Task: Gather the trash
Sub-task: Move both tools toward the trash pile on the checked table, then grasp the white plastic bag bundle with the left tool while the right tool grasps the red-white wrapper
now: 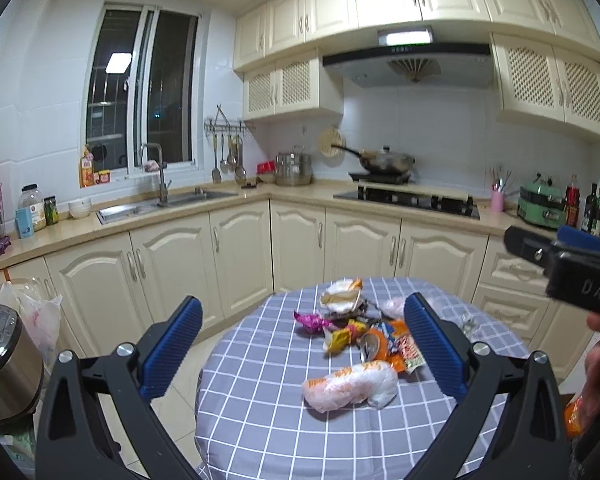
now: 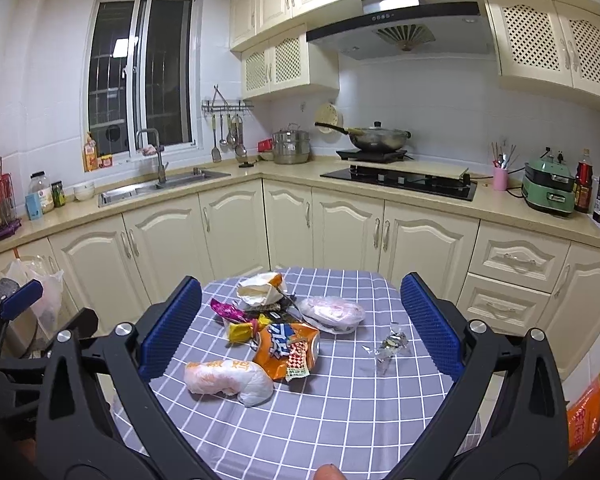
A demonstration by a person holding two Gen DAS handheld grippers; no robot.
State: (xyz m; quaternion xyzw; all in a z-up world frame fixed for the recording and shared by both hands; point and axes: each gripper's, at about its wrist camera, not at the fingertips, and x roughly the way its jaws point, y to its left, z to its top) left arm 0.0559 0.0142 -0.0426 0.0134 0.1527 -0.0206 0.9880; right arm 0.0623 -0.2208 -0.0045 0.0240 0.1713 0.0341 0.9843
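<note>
Left gripper [image 1: 302,344]: spread wide, empty.
Right gripper [image 2: 300,322]: spread wide (nothing held).
Wrappers [image 2: 284,344]: heaped between both fingers, ahead on checked tablecloth [image 2: 340,400].

Wrappers lay heaped on the table [image 2: 340,400].
A bag [image 2: 228,380] sat nearest, a can [image 2: 290,346] behind it, a foil scrap [image 2: 392,346] apart on the right, cabinets [image 2: 236,228] beyond.

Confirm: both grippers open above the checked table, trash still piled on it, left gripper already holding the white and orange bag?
Not quite. The left gripper is open and holds nothing; the white and orange bag lies on the checked table, as the left wrist view shows. The right gripper is open too, and the trash remains piled.
</note>
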